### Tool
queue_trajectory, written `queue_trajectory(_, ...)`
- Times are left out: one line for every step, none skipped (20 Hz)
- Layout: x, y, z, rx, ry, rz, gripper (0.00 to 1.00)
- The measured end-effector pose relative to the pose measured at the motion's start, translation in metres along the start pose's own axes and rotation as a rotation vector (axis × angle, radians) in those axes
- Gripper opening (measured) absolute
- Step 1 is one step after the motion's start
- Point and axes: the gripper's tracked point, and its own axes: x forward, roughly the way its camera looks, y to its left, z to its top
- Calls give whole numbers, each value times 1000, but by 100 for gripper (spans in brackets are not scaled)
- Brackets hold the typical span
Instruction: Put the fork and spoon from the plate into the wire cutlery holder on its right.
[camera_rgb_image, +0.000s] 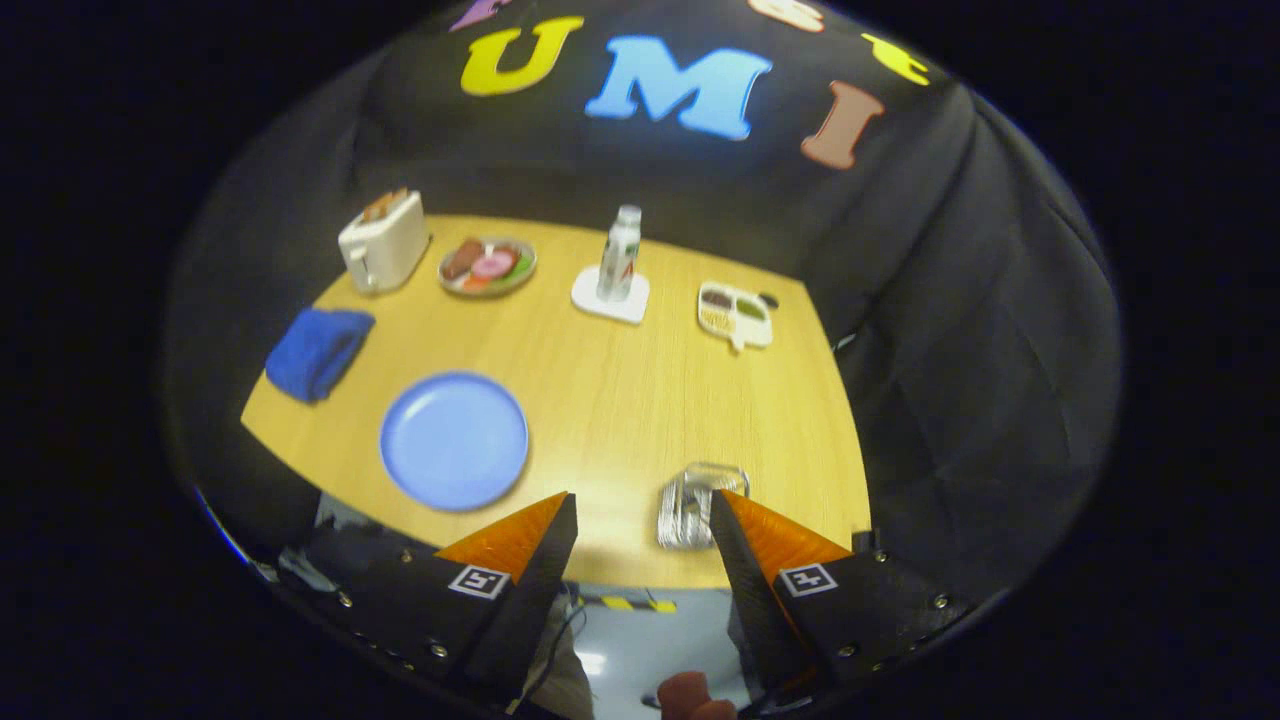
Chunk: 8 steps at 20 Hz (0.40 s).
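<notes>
Cutlery looks already dropped in the wire holder (700, 505) just ahead of the right finger, plate (454, 440) bare, claw (640, 512) spread and empty over the worktop (620, 400); I'd guess thin slippery steel, light and stiff, best pinched mid-handle.

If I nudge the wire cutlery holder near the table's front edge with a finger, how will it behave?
The wire cutlery holder looks like thin open wire, so probably light and apt to slide on the smooth wooden table. It seems taller than wide, so a high push may tip it. It stands near the table's front edge, so a shove could drop it. The open gripper grips nothing.
</notes>
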Motion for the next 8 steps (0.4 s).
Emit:
queue_trajectory(-10, 7, 30, -3, -158, -19, 83)
queue_trajectory(-24, 10, 47, -17, -296, -38, 83)
queue_trajectory(-38, 14, 65, 0, -405, -55, 82)
queue_trajectory(-47, 19, 73, 50, -481, -61, 82)
queue_trajectory(-52, 22, 77, 118, -537, -50, 82)
queue_trajectory(-52, 24, 78, 172, -562, -34, 82)
queue_trajectory(-52, 28, 80, 209, -584, -19, 82)
queue_trajectory(-58, 33, 90, 237, -649, -6, 82)
